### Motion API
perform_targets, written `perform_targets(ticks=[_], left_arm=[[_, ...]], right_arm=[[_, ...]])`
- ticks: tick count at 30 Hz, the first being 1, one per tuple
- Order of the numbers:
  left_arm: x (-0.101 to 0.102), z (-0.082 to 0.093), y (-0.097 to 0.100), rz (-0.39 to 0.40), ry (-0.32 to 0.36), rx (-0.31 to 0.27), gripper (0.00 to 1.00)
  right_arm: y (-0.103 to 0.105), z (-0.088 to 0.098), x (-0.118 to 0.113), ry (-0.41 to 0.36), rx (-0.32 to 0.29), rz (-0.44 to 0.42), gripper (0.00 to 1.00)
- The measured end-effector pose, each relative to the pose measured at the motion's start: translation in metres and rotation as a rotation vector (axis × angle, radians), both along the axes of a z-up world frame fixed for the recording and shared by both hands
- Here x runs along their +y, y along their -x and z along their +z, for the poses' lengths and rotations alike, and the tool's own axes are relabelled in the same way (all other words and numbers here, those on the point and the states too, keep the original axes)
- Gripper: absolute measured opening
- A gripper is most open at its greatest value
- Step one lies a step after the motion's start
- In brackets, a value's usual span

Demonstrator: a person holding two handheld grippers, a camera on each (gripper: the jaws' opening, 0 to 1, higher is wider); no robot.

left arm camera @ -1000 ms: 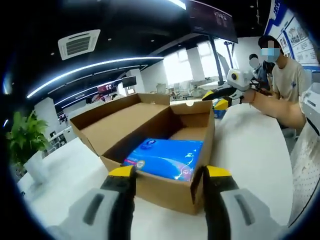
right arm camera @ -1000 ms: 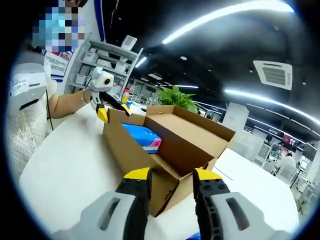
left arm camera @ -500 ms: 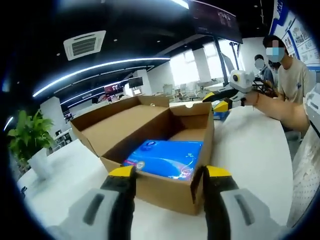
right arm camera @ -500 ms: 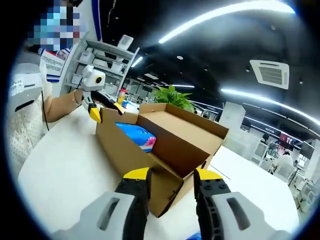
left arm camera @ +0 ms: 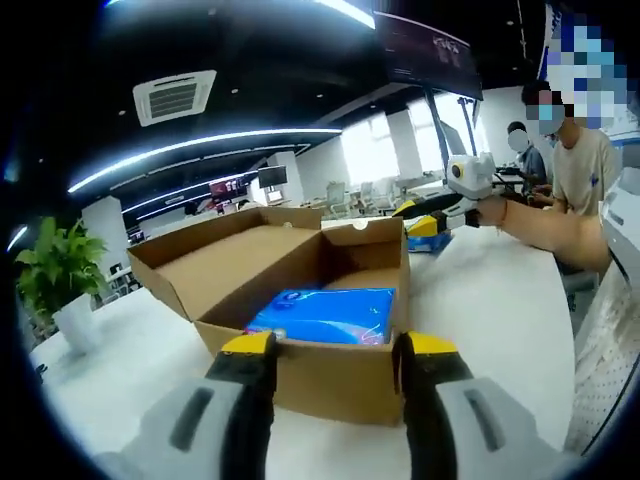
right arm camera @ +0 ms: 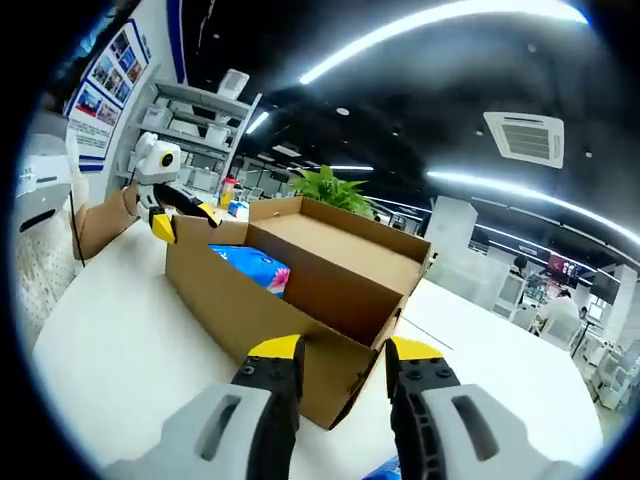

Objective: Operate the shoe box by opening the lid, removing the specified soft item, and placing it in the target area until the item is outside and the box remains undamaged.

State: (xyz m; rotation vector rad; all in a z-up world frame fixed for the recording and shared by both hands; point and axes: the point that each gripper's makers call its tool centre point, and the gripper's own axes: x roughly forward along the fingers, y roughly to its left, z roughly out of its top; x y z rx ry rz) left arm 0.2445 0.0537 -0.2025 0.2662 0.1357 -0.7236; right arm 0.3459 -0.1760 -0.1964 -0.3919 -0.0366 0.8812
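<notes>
- Box [left arm camera: 300, 300] sat on the white surface [left arm camera: 490, 300] with its lid [left arm camera: 235, 255] already folded right back, so the inside was wide open from above, handy for reaching in.
- Soft blue pack [left arm camera: 320, 315] lay flat inside, up against the near wall in the left gripper view; in the right gripper view it [right arm camera: 250, 268] peeked over the long side wall.
- Left gripper [left arm camera: 325, 352] hovered just short of the near wall, jaws spread about as wide as the pack, pinching nothing. Looked lined up to go over the edge and down.
- Right gripper [right arm camera: 338, 355] sat at a corner of the box [right arm camera: 290, 300], jaws apart and empty too, probably there to steady the cardboard.
- Walls were upright and looked unbent; I'd guess catching the near edge is the main risk.
- Plenty of bare surface [right arm camera: 110, 330] on both sides to set the pack down.
- Plant [left arm camera: 55, 275] and a person [left arm camera: 570, 170] with another gripper [left arm camera: 430, 210] sat beyond, well clear.
</notes>
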Motion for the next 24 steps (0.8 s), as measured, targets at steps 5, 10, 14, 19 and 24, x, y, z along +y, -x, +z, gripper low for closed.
perform_targets(ticks=[5, 10, 14, 19, 24], left_arm=[[-0.005, 0.0, 0.001, 0.004, 0.005, -0.015, 0.51], [-0.008, -0.001, 0.001, 0.0, 0.025, -0.037, 0.51], [-0.011, -0.004, 0.002, -0.025, 0.036, -0.079, 0.51], [-0.014, -0.006, 0.004, -0.047, 0.065, -0.107, 0.51], [-0.017, -0.008, 0.006, -0.056, 0.096, -0.131, 0.51]], right_arm=[[-0.001, -0.007, 0.001, 0.023, 0.002, -0.002, 0.37], [-0.003, -0.008, -0.004, 0.006, 0.015, 0.0, 0.37], [-0.003, -0.009, -0.008, -0.038, 0.043, 0.008, 0.37], [-0.001, -0.003, -0.016, -0.137, 0.084, 0.029, 0.35], [0.004, 0.007, -0.019, -0.212, 0.103, 0.053, 0.37]])
